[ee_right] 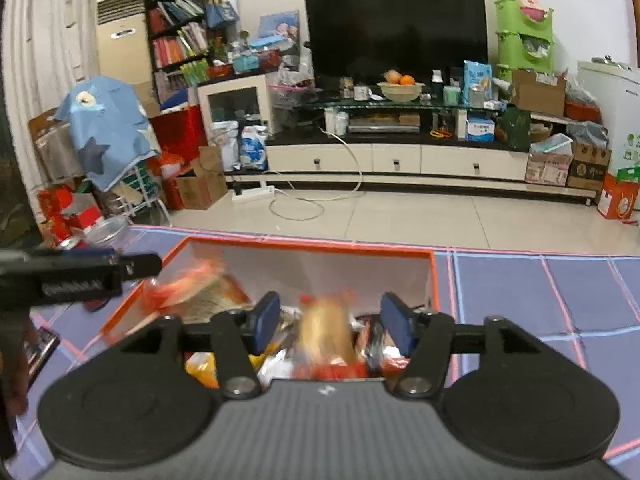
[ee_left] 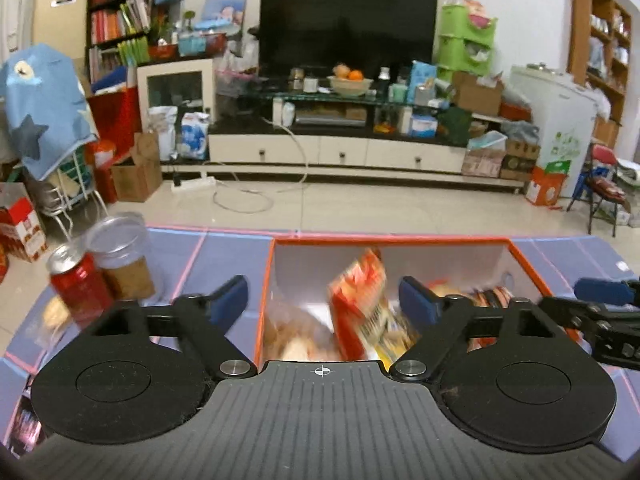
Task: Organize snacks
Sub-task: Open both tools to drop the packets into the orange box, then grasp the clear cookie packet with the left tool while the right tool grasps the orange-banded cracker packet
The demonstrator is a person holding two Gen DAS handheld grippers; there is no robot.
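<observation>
An orange-rimmed box [ee_left: 400, 241] with white inner walls sits on the purple checked cloth and holds several snack packets. My left gripper [ee_left: 324, 300] is open above the box; a red and yellow packet [ee_left: 360, 300], blurred, is between its fingers without being clamped. My right gripper [ee_right: 330, 322] is open over the same box [ee_right: 312, 251]; a blurred tan and orange packet [ee_right: 328, 332] lies between its fingers, untouched by the pads. Each gripper shows at the edge of the other's view.
A red drink can [ee_left: 78, 284] and a clear lidded jar [ee_left: 120, 256] stand on the cloth left of the box. A dark packet [ee_left: 26, 428] lies at the cloth's left edge. Beyond the table are tiled floor, a TV stand and cluttered shelves.
</observation>
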